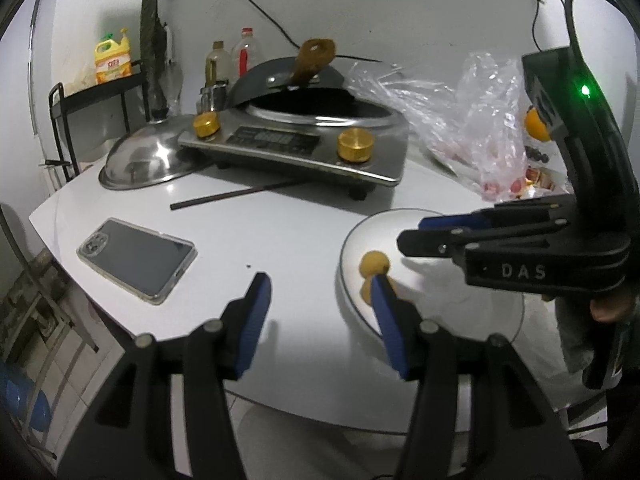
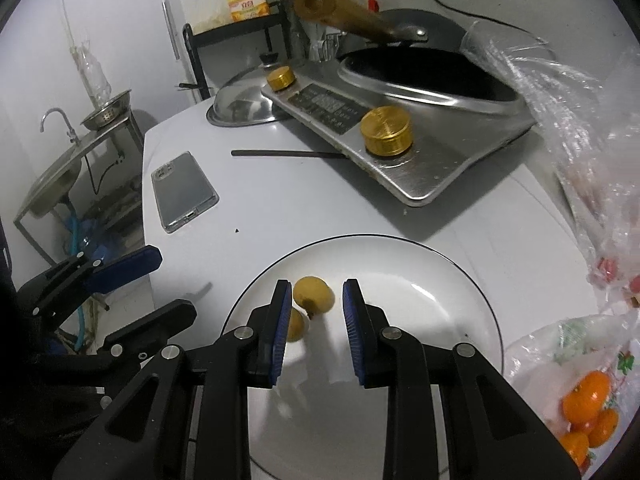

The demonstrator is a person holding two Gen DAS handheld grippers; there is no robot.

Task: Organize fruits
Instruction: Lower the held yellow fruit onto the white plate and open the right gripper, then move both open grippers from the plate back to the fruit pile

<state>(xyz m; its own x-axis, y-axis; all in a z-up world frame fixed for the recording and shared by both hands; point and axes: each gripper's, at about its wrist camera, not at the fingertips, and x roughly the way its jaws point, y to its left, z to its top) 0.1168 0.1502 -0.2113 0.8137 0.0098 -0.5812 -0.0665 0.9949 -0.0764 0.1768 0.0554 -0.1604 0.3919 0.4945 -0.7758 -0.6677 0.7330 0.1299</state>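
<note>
Two small yellow-brown fruits (image 2: 310,304) lie touching one another on the white plate (image 2: 460,280), which sits on the bench (image 2: 280,208). In the right wrist view they lie just ahead of the right gripper (image 2: 316,332) and slightly toward its left finger, which hides part of the nearer fruit. The jaws of the right gripper are drawn close and hold nothing; the narrow gap between the pads shows only bare plate. The left gripper (image 1: 320,324) has its jaws parted and empty, with bare bench between them and the plate's fruits just outside its right finger. Judgement: a placing step appears complete, with both tools free above the bench, and the step in hand is the fetching of another fruit. The next move calls for the right gripper to swing to its right, toward the bag of oranges (image 2: 588,408), and to part its jaws before entering the bag's mouth; the loose plastic may catch in the pads. The right wrist view alone shows those oranges clearly, and a sink (image 2: 52,176) off the bench's left end. The left wrist view alone shows the right gripper from the side, a hand (image 1: 612,308) beneath it, and crumpled clear plastic bags (image 1: 472,120) beside the stove (image 1: 300,140).
</note>
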